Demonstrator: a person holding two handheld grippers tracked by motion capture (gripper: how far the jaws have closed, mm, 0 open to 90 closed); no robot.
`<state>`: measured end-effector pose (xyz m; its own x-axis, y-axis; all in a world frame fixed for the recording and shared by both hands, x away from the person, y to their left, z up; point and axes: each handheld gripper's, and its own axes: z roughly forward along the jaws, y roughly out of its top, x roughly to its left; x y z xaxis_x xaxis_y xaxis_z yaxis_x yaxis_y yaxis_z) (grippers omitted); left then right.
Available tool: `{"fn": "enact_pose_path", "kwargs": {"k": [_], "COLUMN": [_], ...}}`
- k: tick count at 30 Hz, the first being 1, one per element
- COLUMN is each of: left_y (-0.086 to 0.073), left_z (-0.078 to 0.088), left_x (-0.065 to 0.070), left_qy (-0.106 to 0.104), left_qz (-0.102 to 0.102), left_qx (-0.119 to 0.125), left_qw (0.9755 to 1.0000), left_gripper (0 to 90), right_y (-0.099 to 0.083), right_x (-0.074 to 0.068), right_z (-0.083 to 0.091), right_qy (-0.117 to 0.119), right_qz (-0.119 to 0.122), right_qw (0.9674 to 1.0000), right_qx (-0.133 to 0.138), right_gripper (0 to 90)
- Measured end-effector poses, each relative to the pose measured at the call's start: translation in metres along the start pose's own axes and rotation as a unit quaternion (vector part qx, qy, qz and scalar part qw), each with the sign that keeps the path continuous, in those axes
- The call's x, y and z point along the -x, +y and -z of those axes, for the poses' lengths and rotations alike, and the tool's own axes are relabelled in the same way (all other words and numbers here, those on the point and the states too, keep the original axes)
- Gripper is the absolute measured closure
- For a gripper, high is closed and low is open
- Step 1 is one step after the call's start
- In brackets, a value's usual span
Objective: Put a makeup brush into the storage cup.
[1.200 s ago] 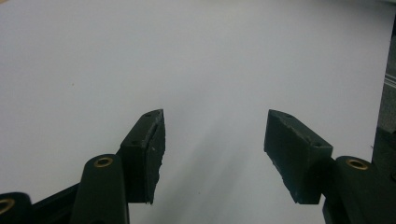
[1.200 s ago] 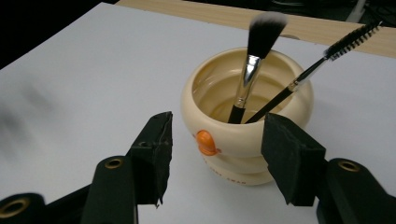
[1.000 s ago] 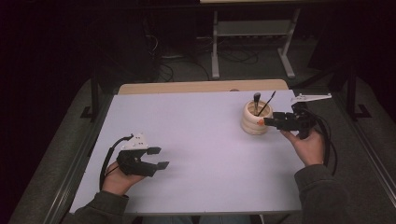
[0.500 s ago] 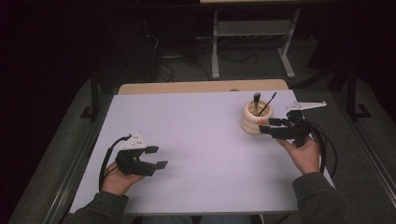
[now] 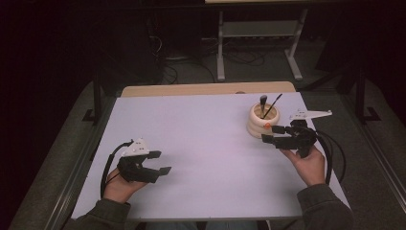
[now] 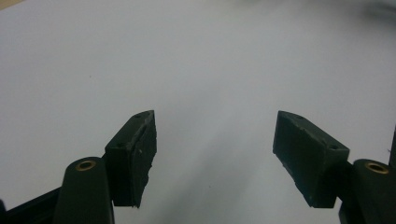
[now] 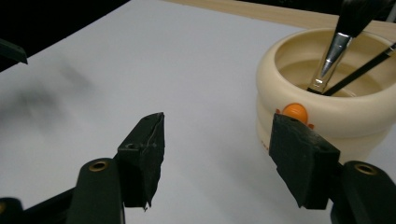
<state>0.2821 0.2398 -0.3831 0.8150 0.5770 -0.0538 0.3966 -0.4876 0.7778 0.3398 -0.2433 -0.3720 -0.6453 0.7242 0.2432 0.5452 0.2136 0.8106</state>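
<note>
So you've got one container on the table: a cream ribbed pot sitting toward the far right. Two things stand in it, a brush with a dark bristle head and silver ferrule, and a thin black stick leaning next to it. Both tilt toward the far side.

Your right tool is just beside the pot on its near-right side, jaws apart and just been opening, nothing between them. From the right tool view you get the good stuff: the pot's inside looks bare apart from the brush and stick, and there's a little orange knob on its front wall that the high view barely gives you. One pad sits right in front of the pot wall, can't tell if it's touching.

Your left tool is well apart from all that, near-left of the table, jaws also apart and just been opening. Its own view has the two black pads over plain white table, nothing between.

Count: one pot, one brush, one stick, two tools, each with a black cable trailing.
</note>
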Motion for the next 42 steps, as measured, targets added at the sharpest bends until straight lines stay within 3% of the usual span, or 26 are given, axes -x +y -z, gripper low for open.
{"fn": "enact_pose_path", "kwargs": {"k": [7, 9, 18, 42], "left_y": [-0.005, -0.006, -0.008, -0.019], "left_z": [0.000, 0.000, 0.003, 0.008], "left_x": [0.001, 0.002, 0.003, 0.006], "left_qy": [0.001, 0.002, 0.002, 0.009], "left_qz": [0.000, 0.001, 0.002, 0.002], "left_qx": [-0.006, -0.006, -0.003, 0.003], "left_qw": [1.0000, 1.0000, 1.0000, 1.0000], "left_gripper": [29.4, 29.1, 28.4, 27.6], "right_y": [-0.009, -0.009, -0.012, -0.041], "right_x": [-0.011, -0.015, -0.028, -0.035], "right_z": [-0.004, -0.004, -0.005, -0.012], "right_qy": [0.006, 0.004, 0.005, 0.007], "right_qz": [0.006, 0.019, 0.039, 0.035], "right_qw": [0.9999, 0.9998, 0.9992, 0.9990], "right_qx": [-0.006, -0.005, -0.003, -0.025], "right_gripper": [32.7, 32.2, 30.3, 26.7]}}
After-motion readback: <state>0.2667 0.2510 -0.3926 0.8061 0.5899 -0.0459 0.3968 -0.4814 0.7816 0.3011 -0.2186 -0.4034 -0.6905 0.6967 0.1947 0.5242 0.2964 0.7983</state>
